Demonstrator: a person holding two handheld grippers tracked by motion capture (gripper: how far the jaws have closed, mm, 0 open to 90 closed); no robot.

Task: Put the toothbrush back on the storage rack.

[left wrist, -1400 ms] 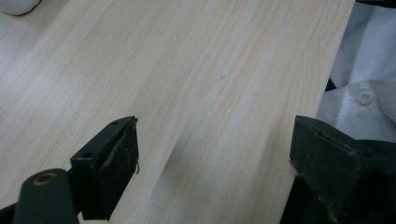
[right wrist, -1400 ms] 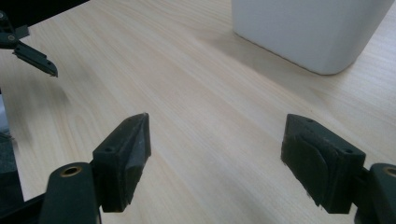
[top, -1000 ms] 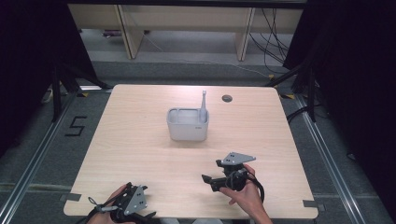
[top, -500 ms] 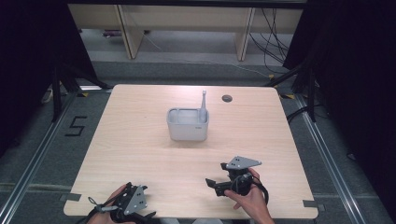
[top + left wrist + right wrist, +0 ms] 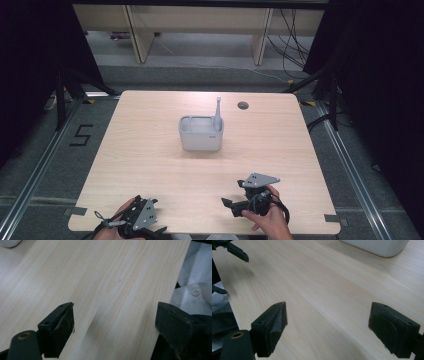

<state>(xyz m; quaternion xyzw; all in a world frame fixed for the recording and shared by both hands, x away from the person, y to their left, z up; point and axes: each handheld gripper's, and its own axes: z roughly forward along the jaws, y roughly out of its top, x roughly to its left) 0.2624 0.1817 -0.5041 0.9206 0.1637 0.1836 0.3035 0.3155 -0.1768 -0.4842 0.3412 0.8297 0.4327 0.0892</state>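
Observation:
A pale grey tub [image 5: 200,134] stands in the middle of the wooden table [image 5: 150,150], with a grey handle [image 5: 218,111] sticking up from its right end. My left gripper [image 5: 156,216] rests at the near left edge, held in a hand; its jaws stand wide apart over bare wood [image 5: 115,322]. My right gripper [image 5: 232,192] is near the front edge right of centre, pointing left, open with nothing between its fingers [image 5: 327,320]. The tub's corner [image 5: 374,246] appears ahead of it, and the left gripper [image 5: 237,251] farther off.
A round cable hole [image 5: 243,105] sits in the table behind the tub. A white shirt with a button [image 5: 196,292] lies past the table's near edge. Shelving legs and cables stand beyond the far edge.
The right gripper has drifted a little toward the near edge of the table. The left gripper and the tub have stayed put.

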